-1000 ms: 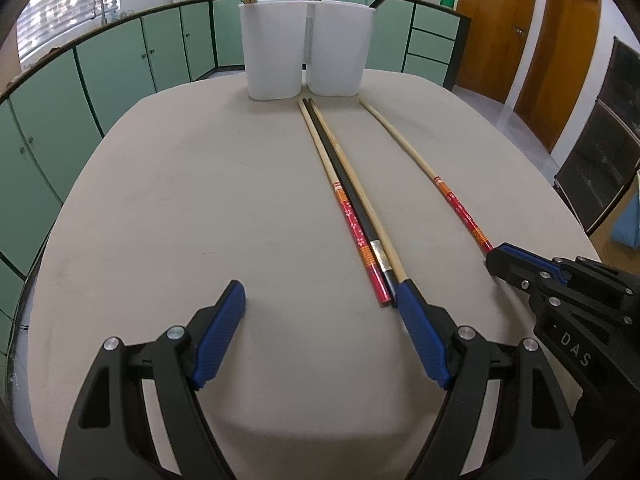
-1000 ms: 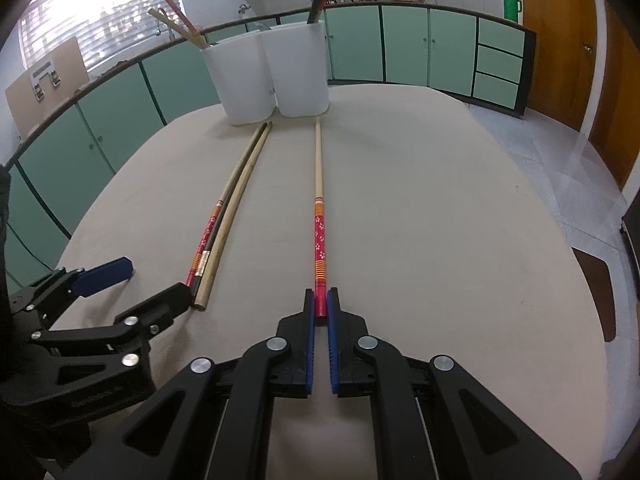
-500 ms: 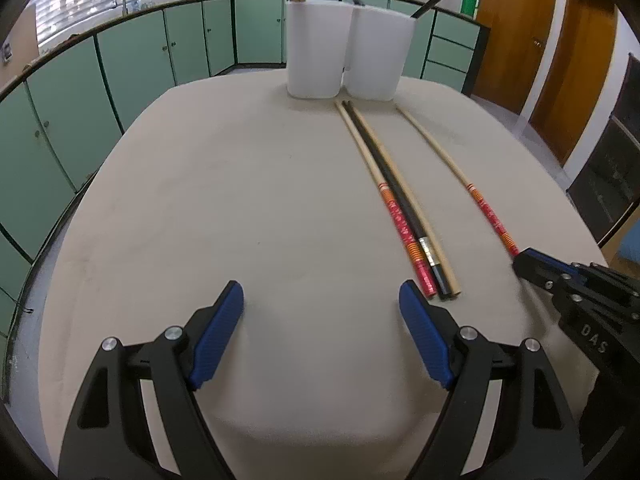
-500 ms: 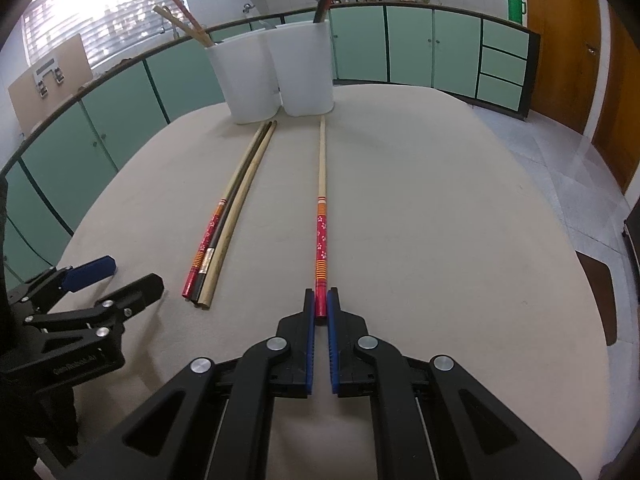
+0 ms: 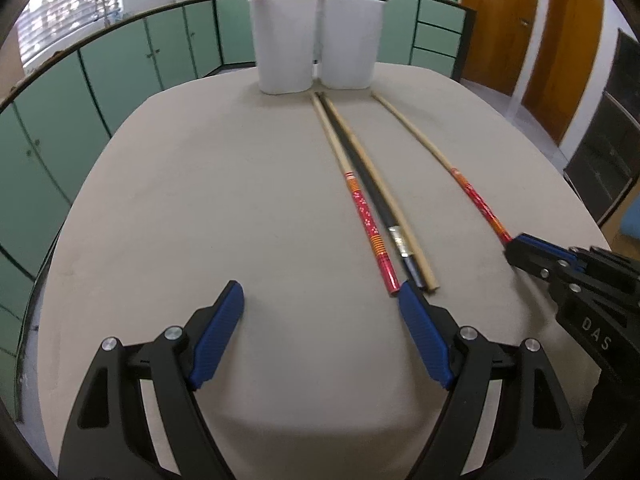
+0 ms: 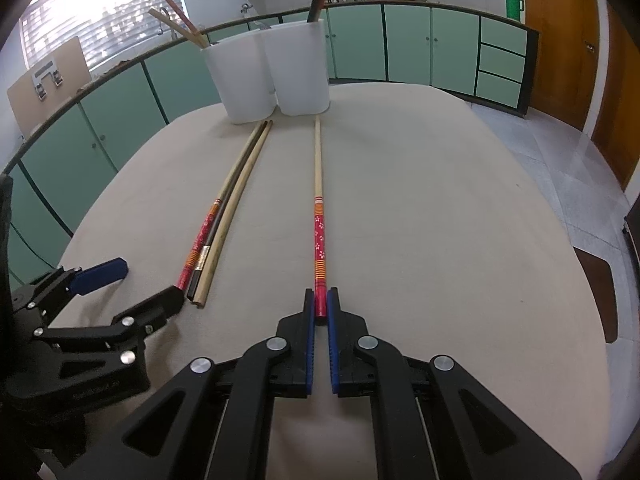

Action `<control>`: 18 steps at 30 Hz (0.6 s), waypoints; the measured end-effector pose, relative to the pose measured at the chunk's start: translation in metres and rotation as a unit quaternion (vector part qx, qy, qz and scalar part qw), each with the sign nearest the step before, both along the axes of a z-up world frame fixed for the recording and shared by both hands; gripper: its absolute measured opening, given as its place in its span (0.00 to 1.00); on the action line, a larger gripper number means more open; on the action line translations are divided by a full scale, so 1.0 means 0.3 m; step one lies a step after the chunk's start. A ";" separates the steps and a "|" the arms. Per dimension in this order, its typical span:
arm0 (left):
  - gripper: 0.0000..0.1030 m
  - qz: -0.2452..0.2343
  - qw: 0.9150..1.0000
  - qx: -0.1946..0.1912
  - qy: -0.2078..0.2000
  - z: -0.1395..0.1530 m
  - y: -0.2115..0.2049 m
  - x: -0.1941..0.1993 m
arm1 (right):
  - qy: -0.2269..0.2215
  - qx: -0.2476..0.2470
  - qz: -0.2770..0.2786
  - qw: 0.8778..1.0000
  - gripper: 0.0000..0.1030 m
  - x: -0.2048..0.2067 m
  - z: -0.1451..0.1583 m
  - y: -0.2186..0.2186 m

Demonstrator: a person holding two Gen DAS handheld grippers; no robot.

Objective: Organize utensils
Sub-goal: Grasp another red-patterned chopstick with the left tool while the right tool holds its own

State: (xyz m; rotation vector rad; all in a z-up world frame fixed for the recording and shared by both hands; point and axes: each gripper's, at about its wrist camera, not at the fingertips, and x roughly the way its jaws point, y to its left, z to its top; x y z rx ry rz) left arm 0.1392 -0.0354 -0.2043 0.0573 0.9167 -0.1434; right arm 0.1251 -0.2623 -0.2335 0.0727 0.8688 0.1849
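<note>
Two white holders [image 5: 316, 44] stand at the far end of the beige table, with chopsticks inside. Three chopsticks lie bundled: one red-ended [image 5: 366, 216], one black [image 5: 376, 204], one plain wooden [image 5: 396, 216]. My left gripper [image 5: 320, 308] is open just short of their near ends, its right finger [image 5: 420, 332] by the red tip. A separate red-ended chopstick [image 6: 319, 216] lies to the right; my right gripper [image 6: 319, 312] is shut on its near end. The holders also show in the right wrist view [image 6: 276, 72].
The round table [image 5: 200, 200] drops off at its edges on all sides. Green cabinets [image 6: 420, 48] ring the room and wooden doors [image 5: 520, 28] stand at the right. My left gripper shows in the right wrist view [image 6: 120, 292].
My left gripper drew back and left, then returned toward the bundle's near ends, staying open. My right gripper stayed shut on the single chopstick's end.
</note>
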 end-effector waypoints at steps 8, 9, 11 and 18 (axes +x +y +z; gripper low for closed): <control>0.76 0.010 1.000 -0.013 -0.008 0.015 0.029 -0.017 | 0.000 -0.001 0.002 1.000 0.06 0.000 0.001 0.001; 0.76 0.008 1.000 -0.013 -0.008 0.017 0.021 -0.015 | -0.001 0.000 0.002 1.000 0.06 -0.001 0.000 0.000; 0.76 0.004 1.000 -0.013 -0.009 0.016 0.007 -0.007 | 0.000 0.001 0.003 1.000 0.06 -0.003 0.000 -0.003; 0.76 0.002 1.000 -0.003 0.001 -0.005 -0.015 0.016 | 0.001 0.003 0.002 1.000 0.06 -0.008 -0.002 -0.015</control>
